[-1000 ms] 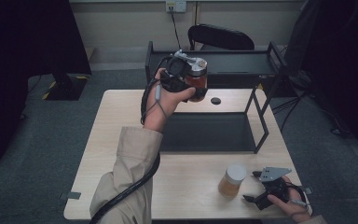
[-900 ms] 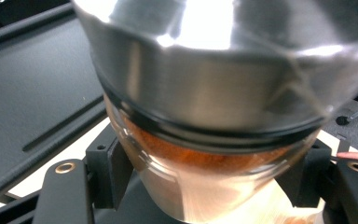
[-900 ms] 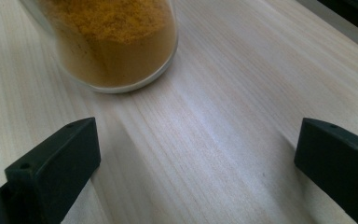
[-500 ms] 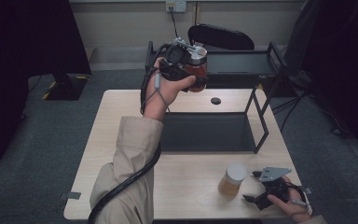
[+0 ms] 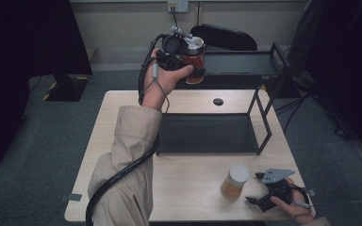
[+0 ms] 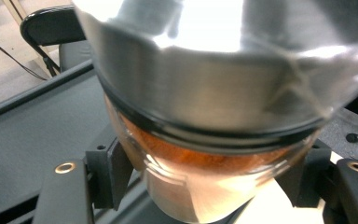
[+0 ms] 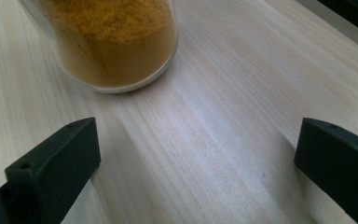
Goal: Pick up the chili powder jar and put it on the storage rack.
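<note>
Table [image 5: 122,155] of pale wood carries a black two-tier shelf rack [image 5: 264,101], whose lower tray sits on the tabletop and whose upper shelf [image 5: 238,63] stands raised toward the far edge. Above that upper shelf the left gripper [image 5: 188,59] is held high, its jaws pinching a glass jar of reddish spice [image 5: 195,61] with a silvery lid; in the left gripper view the jar [image 6: 205,154] sits between the two black jaws, gripped at the glass below the lid, with the dark shelf surface beneath it. Judging from this, the step in hand is carrying that jar to the top tier, and the jar is not yet set down. The next move calls for lowering it upright onto the shelf, clear of the rack's side rails, and only then spreading the jaws. Near the table's front right, the right gripper [image 5: 266,200] rests low on the wood with its jaws spread wide and holding nothing; a second jar of yellow-brown powder [image 5: 234,181] stands just beside it, and in the right gripper view that jar [image 7: 116,42] lies ahead of the open jaws and off to one side, not between them. It looks like the next item to grasp.
</note>
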The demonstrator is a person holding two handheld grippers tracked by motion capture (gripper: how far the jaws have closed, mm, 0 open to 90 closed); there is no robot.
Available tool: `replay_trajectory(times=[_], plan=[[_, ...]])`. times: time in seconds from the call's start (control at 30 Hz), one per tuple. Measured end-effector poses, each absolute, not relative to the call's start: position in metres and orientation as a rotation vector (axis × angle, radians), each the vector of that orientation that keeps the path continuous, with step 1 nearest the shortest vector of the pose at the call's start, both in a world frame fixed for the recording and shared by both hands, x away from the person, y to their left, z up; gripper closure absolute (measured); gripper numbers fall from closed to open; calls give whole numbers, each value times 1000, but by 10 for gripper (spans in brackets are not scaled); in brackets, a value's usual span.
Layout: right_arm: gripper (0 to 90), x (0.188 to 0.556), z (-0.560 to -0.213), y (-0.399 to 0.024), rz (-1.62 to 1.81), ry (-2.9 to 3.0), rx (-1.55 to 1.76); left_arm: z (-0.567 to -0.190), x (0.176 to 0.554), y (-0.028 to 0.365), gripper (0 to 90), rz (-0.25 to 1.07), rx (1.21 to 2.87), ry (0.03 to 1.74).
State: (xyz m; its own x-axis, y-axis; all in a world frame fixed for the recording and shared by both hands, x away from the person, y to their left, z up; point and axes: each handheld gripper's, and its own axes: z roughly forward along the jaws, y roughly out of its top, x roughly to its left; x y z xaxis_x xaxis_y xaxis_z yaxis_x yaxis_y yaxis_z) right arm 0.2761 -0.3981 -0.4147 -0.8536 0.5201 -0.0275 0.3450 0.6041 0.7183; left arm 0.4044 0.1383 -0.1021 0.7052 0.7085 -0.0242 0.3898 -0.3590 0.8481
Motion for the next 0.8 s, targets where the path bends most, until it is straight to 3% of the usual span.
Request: replay_trajectory(times=[0.8], plan=[[0, 276, -415, -398, 1090, 2598, 711, -109, 441, 121, 301, 537, 1954, 960]])
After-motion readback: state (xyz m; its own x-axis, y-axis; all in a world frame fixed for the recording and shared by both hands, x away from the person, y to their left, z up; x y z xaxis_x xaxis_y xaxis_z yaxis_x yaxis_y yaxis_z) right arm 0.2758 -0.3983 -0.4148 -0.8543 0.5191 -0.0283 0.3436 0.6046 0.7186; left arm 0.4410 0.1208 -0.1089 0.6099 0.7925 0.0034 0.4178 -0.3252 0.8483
